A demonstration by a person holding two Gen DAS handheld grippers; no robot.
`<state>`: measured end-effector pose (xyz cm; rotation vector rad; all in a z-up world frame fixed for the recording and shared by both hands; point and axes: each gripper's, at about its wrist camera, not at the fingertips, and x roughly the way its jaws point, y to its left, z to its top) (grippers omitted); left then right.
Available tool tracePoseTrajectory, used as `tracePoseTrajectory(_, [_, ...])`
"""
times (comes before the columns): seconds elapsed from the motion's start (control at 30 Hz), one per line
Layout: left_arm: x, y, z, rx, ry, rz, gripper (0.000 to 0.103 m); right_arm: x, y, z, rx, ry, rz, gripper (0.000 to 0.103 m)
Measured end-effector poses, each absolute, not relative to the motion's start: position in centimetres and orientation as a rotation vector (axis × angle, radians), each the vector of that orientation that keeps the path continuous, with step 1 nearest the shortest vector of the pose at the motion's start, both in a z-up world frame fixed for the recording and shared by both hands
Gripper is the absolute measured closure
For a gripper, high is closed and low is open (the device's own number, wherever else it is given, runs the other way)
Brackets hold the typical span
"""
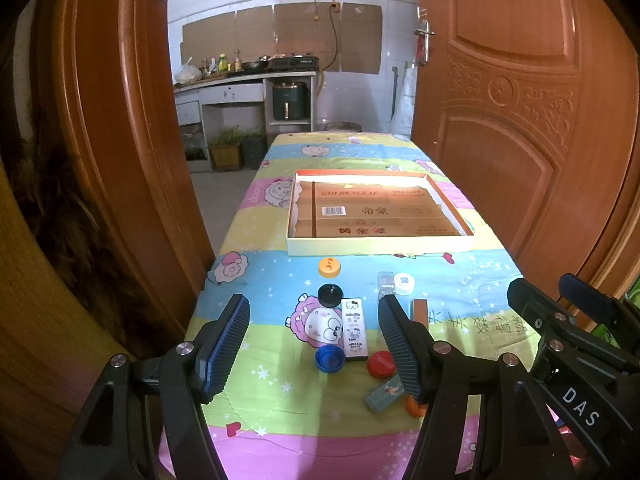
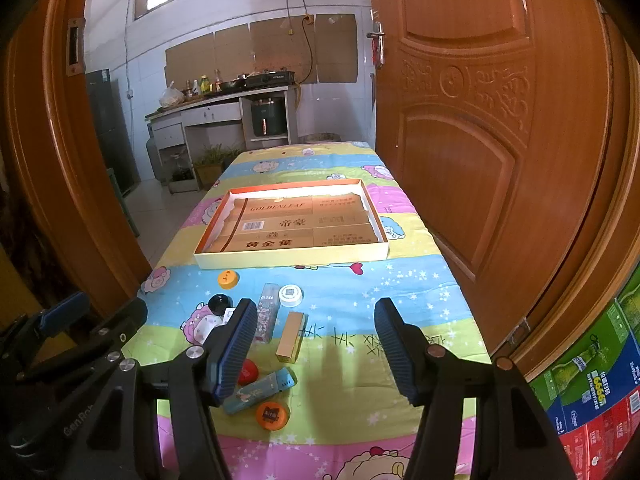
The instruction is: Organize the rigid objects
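The left gripper [image 1: 314, 346] hangs over the near end of the table with its jaws spread wide and nothing between the pads; the right gripper [image 2: 316, 350] beside it is likewise released and empty, touching nothing. Far beyond both sets of jaws lies the shallow cardboard tray [image 1: 378, 245], its floor bare, on the cartoon-print tablecloth [image 1: 256, 240].

Between the left jaws sits the white Hello Kitty box [image 1: 355, 329], lying lengthwise, with a black cap [image 1: 330, 295] just beyond it and a blue cap [image 1: 329, 359] touching its near left corner. A red cap [image 1: 381, 365] rests just inside the right finger. A yellow cap [image 1: 329, 267] lies further out, near the tray.

Between the right jaws, towards the left finger, lie a tan box [image 2: 291, 336], a teal box [image 2: 260, 390] tilted across, and an orange cap [image 2: 272, 415]. Beyond the left finger stand a clear gloss tube [image 2: 267, 316] and a white cap [image 2: 291, 295].
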<state>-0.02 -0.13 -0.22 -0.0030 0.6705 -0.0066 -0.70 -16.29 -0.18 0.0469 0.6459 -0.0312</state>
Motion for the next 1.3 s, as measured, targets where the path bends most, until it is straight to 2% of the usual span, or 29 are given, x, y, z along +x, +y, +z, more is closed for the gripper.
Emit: tracePoseTrajectory(1.3, [0.23, -0.05, -0.9, -0.003, 0.685, -0.01, 0.034, -0.37, -16.17, -1.08, 0.058, 0.657, -0.019, 0.042])
